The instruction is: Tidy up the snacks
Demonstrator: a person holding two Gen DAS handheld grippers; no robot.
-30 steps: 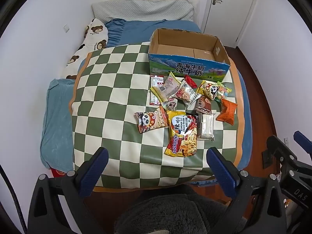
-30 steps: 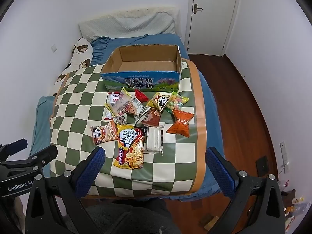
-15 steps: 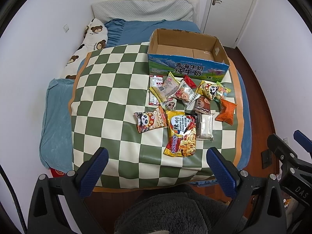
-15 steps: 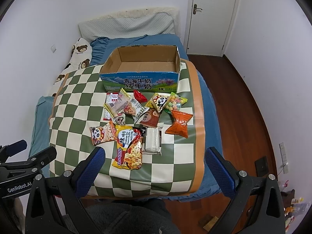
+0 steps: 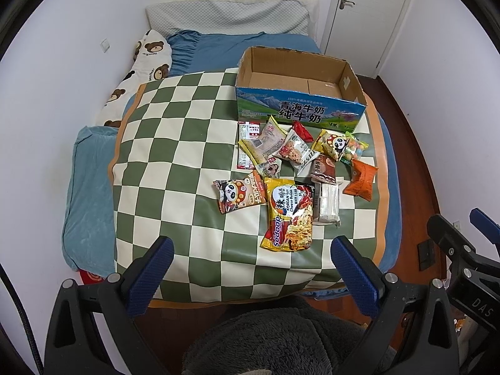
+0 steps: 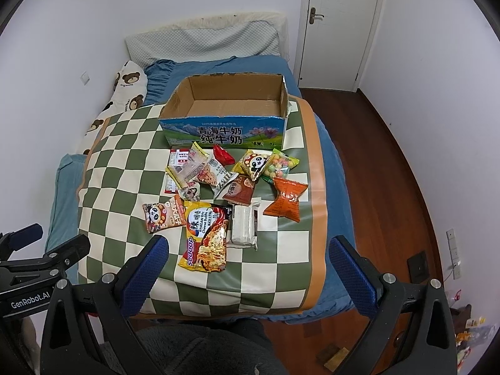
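Bedroom, white walls | checkered mat (image 5: 175, 143) on bed | snacks (image 5: 289, 215) before cardboard box (image 5: 300, 78) | both jaws apart, empty

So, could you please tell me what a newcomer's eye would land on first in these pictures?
Probably the pile of bright snack packets on the green-and-white checkered mat, led by the big yellow noodle pack at the near edge and the orange packet to the right. Just behind them stands the open milk carton box, with nothing visible inside. Both hand-held grippers, left and right, hang open in the foreground.
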